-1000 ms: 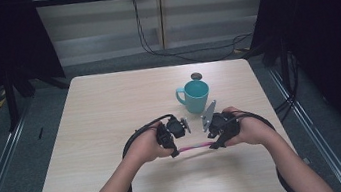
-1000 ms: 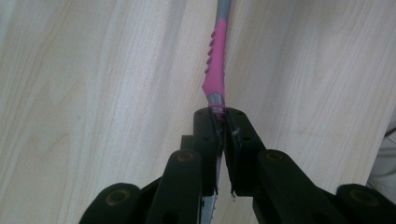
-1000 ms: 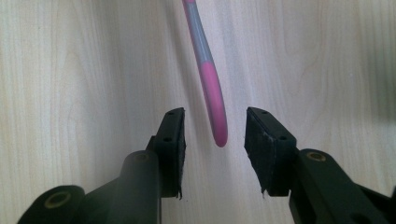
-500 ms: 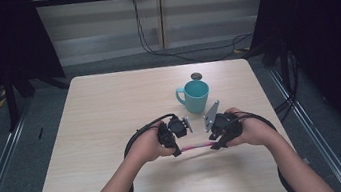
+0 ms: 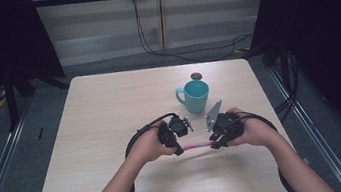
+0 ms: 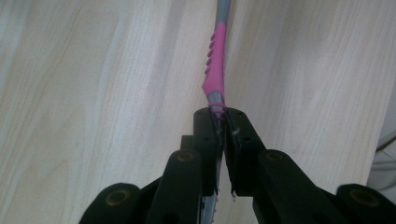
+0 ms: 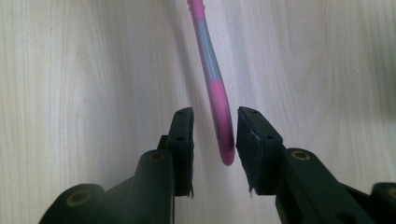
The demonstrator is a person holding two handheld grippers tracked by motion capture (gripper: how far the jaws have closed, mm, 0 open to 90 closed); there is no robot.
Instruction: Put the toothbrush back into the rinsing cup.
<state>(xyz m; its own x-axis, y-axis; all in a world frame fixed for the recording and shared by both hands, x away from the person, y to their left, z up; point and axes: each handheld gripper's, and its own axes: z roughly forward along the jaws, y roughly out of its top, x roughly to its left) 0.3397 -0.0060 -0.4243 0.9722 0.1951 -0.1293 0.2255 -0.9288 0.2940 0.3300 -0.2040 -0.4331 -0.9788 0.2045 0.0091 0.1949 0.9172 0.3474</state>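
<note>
Two hand-held tongs share a pink and grey toothbrush above a pale wooden desk.

The left tongs [image 5: 182,149] are clamped tight on one end of the toothbrush [image 5: 197,146], which spans level between both hands near the desk's [image 5: 105,110] front middle. The right tongs [image 5: 217,143] have just been closing; their jaws flank the pink handle tip with a gap on one side and the other pad close against it. Just behind the hands stands a teal mug [image 5: 195,96], and beyond it a small dark round object [image 5: 196,76]. Nothing lies between the tongs and the toothbrush.
</note>
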